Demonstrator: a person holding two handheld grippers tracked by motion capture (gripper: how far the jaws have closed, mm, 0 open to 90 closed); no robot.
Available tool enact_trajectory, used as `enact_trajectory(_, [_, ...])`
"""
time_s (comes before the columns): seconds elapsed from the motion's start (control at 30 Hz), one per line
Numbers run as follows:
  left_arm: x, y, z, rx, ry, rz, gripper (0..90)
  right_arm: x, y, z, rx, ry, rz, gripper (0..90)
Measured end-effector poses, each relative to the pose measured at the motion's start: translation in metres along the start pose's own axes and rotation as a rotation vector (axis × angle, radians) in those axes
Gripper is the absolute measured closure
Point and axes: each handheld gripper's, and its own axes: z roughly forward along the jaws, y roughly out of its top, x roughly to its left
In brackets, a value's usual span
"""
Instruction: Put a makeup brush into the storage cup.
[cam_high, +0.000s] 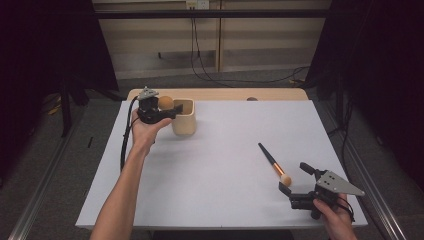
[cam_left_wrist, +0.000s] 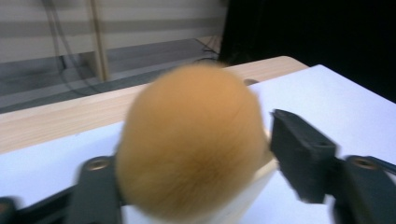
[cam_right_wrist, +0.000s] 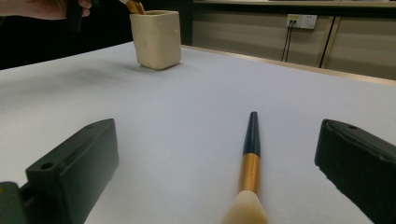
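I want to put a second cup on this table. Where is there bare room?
The widest bare patch lies between the cup and the brush. The near left corner of the table and the far right are also bare. It is crowded at the cup, where the left claw is, and by the right claw.

white-topped table (cam_high: 210, 165) carries a beige cup (cam_high: 183, 120) and a makeup brush (cam_high: 272, 162).

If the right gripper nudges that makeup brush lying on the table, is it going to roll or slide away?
The makeup brush has a slim, round handle lying flat on the smooth white table, so a sideways nudge would probably roll it. It looks light, so it should slide easily too. The soft bristle head would likely flatten rather than resist the open right gripper.
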Motion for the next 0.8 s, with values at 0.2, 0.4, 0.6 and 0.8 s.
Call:
enact_trajectory(0.2, [0.003,-0.002,-0.01,-0.029,0.018,0.0,9.0,0.0,0.0,0.0,0.0,0.002,0.0,0.0])
enact_trajectory(0.4, [0.0,-0.008,-0.019,-0.022,0.004,0.002,4.5,0.0,0.0,0.0,-0.003,0.002,-0.002,0.0])
enact_trajectory(0.6, [-0.001,-0.014,-0.03,-0.035,-0.007,-0.013,2.6,0.0,0.0,-0.001,-0.004,-0.006,0.003,0.0])
enact_trajectory(0.8, [-0.005,-0.016,-0.045,-0.048,-0.004,-0.004,2.6,0.002,0.0,-0.001,-0.003,-0.006,0.004,0.0])
